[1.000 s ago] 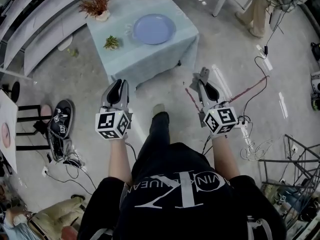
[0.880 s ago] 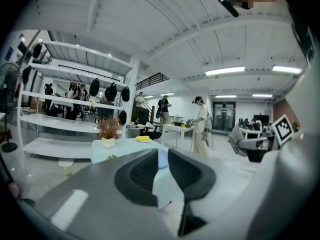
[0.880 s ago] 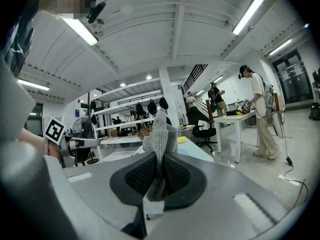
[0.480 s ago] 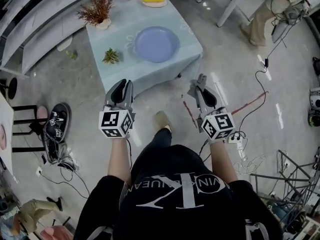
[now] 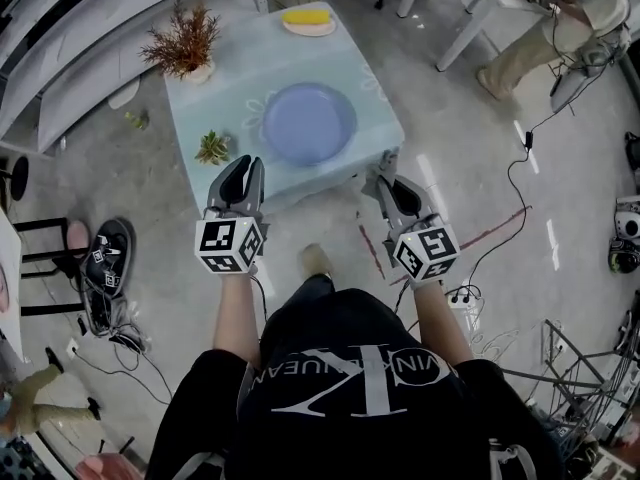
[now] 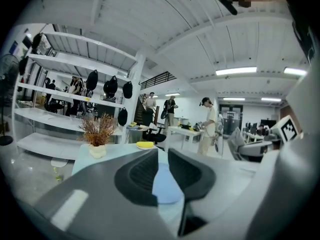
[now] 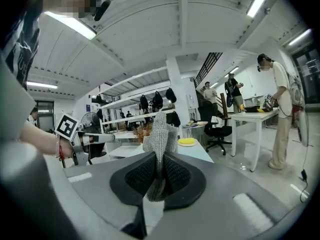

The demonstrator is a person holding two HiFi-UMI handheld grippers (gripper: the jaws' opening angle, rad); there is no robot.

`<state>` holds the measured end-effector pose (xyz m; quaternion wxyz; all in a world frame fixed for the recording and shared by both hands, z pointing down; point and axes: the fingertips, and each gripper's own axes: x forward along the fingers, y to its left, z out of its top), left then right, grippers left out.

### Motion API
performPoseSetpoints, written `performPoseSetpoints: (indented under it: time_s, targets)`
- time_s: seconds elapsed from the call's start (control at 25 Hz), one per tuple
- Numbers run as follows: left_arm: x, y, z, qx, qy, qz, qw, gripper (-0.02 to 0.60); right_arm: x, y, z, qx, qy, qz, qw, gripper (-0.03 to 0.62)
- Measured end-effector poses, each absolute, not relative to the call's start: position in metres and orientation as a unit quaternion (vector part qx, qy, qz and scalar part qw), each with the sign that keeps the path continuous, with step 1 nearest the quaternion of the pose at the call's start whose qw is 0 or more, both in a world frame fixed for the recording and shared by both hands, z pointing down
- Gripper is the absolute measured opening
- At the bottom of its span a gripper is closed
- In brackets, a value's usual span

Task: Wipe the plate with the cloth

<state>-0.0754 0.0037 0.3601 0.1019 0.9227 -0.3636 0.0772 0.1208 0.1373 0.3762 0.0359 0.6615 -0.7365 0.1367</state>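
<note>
A round blue plate [image 5: 308,123] lies on a small table with a pale blue cover [image 5: 215,93]. In the head view both grippers hover side by side just short of the table's near edge. My left gripper [image 5: 243,168] holds nothing; its jaws stand a narrow gap apart, and the plate [image 6: 162,186] shows through that gap in the left gripper view [image 6: 162,156]. My right gripper [image 5: 384,165] is shut on a grey knitted cloth [image 7: 160,134], which sticks up above the fingertips [image 7: 160,156].
On the table stand a dried plant in a white pot [image 5: 182,43], a small green plant [image 5: 213,148] and a yellow thing on a dish [image 5: 308,18] at the far edge. Shelves run along the left. Cables [image 5: 500,198] cross the floor on the right, where a person [image 5: 540,38] stands.
The person has walked toward the table, so plate and table now lie closer, right in front of both grippers. The cloth stays in the right gripper.
</note>
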Motion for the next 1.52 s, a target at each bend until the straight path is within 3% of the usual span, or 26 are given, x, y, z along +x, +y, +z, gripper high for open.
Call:
performPoseSetpoints:
  time_s: [0.28,0.6,1.16,1.52]
  targets:
    - [-0.053,-0.041,0.365,0.919,-0.371,0.076,0.108,0.0,0.129,0.083,0.386,0.635,-0.757,0.145,0.048,0.031]
    - [-0.07,-0.049,0.38,0.895,-0.421,0.087,0.124,0.0,0.131,0.046,0.398,0.592,-0.789,0.149,0.07,0.031]
    - [-0.068,-0.11,0.394,0.814,-0.552,0.078,0.161,0.0,0.132,-0.096,0.411,0.415,-0.89,0.131,0.138,0.031]
    - [-0.08,-0.122,0.433,0.771,-0.597,0.09,0.204,0.0,0.113,-0.131,0.449,0.349,-0.906,0.159,0.179,0.031]
